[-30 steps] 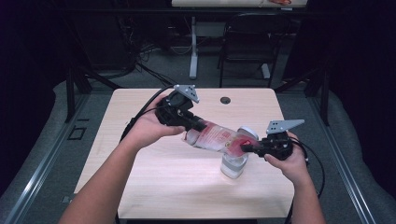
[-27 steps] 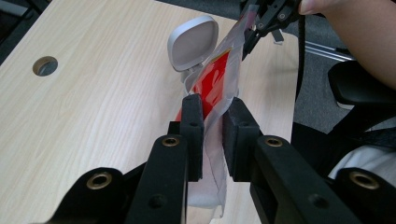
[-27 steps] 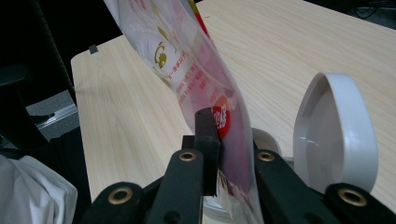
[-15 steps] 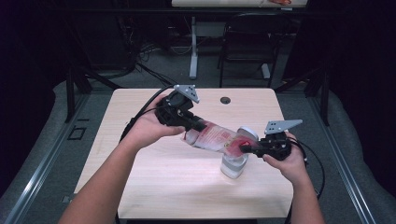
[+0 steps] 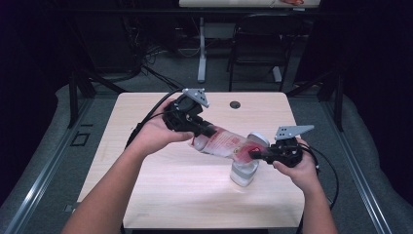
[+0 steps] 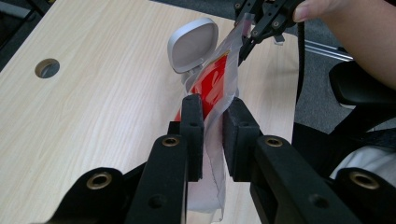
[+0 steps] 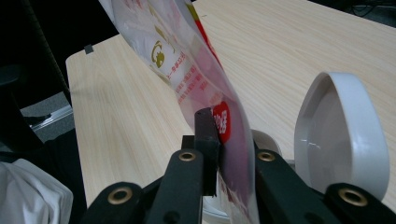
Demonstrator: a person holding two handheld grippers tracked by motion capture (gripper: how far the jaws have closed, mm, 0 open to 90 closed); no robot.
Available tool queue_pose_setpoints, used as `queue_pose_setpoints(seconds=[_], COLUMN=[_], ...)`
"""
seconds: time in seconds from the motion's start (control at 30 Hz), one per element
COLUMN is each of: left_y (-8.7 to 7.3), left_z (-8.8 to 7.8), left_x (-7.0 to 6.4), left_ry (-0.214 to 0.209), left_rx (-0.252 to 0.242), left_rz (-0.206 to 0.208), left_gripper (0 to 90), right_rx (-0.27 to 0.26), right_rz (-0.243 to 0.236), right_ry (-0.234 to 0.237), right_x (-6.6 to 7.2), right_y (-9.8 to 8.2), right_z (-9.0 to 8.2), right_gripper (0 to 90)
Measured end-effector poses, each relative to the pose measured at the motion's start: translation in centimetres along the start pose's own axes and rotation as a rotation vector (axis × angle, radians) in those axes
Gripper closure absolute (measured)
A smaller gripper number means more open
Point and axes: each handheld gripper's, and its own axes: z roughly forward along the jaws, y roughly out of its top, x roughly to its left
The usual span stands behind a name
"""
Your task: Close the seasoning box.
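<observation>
Clear plastic pouch with red print (image 5: 221,142) stretched over the wooden table (image 5: 146,195), long axis left gripper (image 5: 195,127) to right gripper (image 5: 258,155), both clamped on its ends, lower end apparently above the open white lidded container (image 5: 244,170).

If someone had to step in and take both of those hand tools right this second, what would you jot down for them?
Left gripper: shut on one end of the plastic pouch.
Right gripper: shut on the pouch's other end, the one with the red print.
The pouch hangs stretched and tilted between the two grippers, above the table, its lower end over the white container, whose hinged lid stands open.
Done: pouch lifted and brought over the container.
Left: probably opening or emptying the pouch into the container; I cannot tell whether it is torn open yet. Keep both grips firm or the pouch drops.
</observation>
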Motion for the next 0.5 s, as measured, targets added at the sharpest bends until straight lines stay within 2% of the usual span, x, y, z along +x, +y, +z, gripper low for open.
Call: queue_pose_setpoints(seconds=[0.5], left_y=[0.13], left_z=[0.23], left_x=[-0.04], left_ry=[-0.002], left_rx=[-0.011], left_rz=[-0.001], left_gripper=[80.0], right_rx=[-0.007], right_rz=[0.006], right_ry=[-0.012], right_x=[-0.16], right_y=[-0.08], right_z=[-0.29], right_gripper=[86.6])
